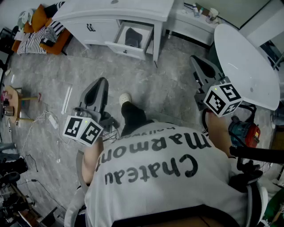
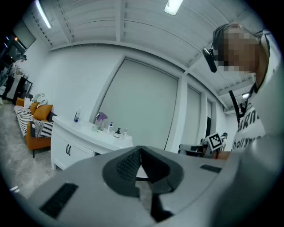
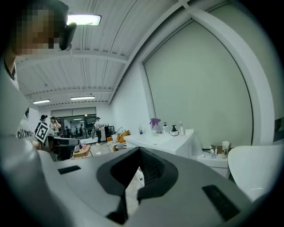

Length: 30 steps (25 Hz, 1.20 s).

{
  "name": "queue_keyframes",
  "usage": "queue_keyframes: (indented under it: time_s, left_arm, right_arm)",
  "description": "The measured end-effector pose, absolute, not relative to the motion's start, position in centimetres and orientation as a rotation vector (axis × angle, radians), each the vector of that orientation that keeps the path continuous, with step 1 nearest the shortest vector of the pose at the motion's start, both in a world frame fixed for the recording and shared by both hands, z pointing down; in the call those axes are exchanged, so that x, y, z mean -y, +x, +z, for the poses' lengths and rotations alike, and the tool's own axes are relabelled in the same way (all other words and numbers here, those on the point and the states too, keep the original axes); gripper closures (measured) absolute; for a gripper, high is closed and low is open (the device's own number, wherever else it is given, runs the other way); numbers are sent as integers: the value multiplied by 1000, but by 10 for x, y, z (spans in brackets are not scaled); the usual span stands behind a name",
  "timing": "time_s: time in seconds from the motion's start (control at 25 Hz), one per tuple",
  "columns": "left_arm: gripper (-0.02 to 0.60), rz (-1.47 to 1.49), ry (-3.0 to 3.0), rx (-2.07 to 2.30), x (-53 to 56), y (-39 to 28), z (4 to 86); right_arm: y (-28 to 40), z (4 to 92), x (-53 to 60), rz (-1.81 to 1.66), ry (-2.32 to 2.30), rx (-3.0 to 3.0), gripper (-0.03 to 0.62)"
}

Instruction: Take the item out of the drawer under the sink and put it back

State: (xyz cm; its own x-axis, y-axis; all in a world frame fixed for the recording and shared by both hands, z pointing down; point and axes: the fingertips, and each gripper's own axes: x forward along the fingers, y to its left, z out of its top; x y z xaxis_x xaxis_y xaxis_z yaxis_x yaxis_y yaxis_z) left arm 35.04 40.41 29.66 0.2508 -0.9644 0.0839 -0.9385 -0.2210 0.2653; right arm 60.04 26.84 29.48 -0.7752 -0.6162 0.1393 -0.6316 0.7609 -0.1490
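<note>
At the left, the left claw (image 1: 101, 83) is held level over the grey floor (image 1: 53, 80), jaws pressed together on nothing, well apart from the white sink cabinet (image 1: 111, 11). Further right, the cabinet's drawer (image 1: 126, 48) stands pulled out, and the dark item (image 1: 132, 37) lies inside it, filling most of the space between its side walls. At the right, the right claw (image 1: 198, 61) is likewise closed and empty, near the edge of the round white desk (image 1: 244, 66).

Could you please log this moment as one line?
drawer open, dark item inside | left gripper shut, empty | right gripper shut, empty
</note>
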Motion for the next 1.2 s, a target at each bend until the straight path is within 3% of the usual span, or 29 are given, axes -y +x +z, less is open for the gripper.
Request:
queue_keyframes:
  time_s: [0.88,1.2]
  left_arm:
    - [571,-60,2423,1680,-369,344,303]
    - [572,-248,2440,1573,-303,312,299]
  right_arm:
    - [571,324,-231,210,985,2714,583]
    - [555,331,-174,352,1088,2690,583]
